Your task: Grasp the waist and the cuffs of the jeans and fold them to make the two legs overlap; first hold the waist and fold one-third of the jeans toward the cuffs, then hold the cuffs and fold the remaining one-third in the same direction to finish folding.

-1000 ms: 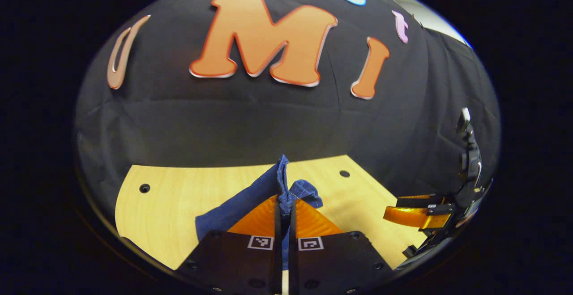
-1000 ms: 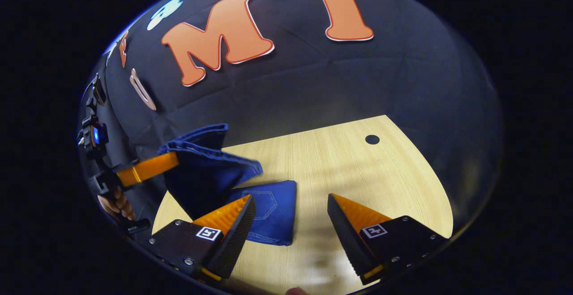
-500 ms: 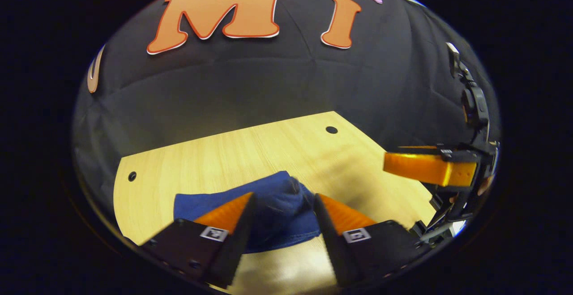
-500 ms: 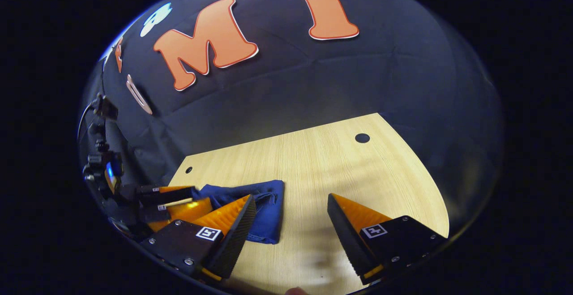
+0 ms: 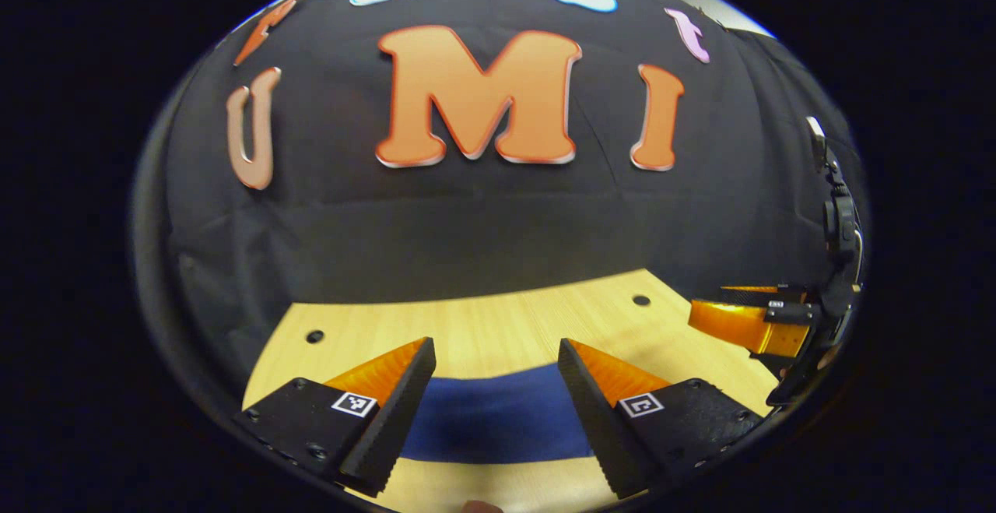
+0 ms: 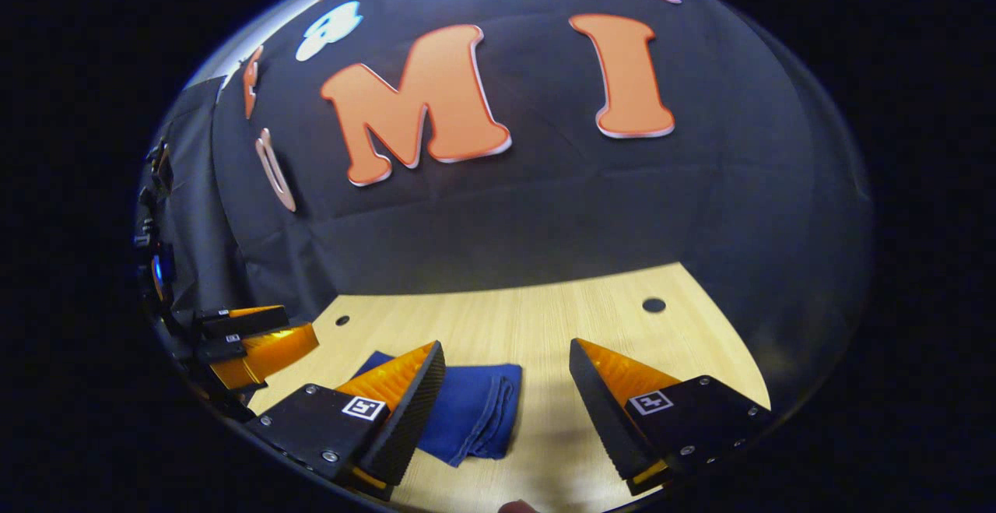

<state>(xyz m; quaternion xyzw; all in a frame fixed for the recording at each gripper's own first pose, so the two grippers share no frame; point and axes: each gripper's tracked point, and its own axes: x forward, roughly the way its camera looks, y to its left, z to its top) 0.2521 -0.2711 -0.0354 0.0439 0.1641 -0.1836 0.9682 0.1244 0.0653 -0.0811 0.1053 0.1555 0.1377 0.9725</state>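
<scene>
Left gripper [image 5: 495, 357]: jaws spread wide, nothing between the fingers, held above the jeans [image 5: 498, 419]. Right gripper [image 6: 506, 361]: likewise spread wide, empty, raised off the table [image 6: 545, 318].

Jeans: folded into a compact blue bundle, lying flat on the table. Seen in left gripper view as a blue band spanning the gap between the 2 fingers, near edge straight, light wood showing in front of and behind it. Seen in right gripper view [image 6: 475, 412] as a stacked bundle with layered, rounded fold edges at its right end; left part hidden behind the left finger [image 6: 397, 396] of that gripper. No contact visible between jeans and either gripper.

Relative to jeans: right gripper visible in left gripper view [image 5: 759, 322] off to the right of the bundle, over the table's edge, well apart from the denim; opening not judged from that side-on angle. Left gripper visible in right gripper view [image 6: 257, 342] to the left of the bundle, near the table's left edge.

Table: light wood grain, 2 small dark holes [image 5: 315, 336] beyond the jeans near the far edge in left gripper view, 1 to each side. Black cloth wall [image 5: 482, 217] directly behind the table's far edge. Fingertip of a person [image 6: 517, 507] just visible at bottom edge of right gripper view.
</scene>
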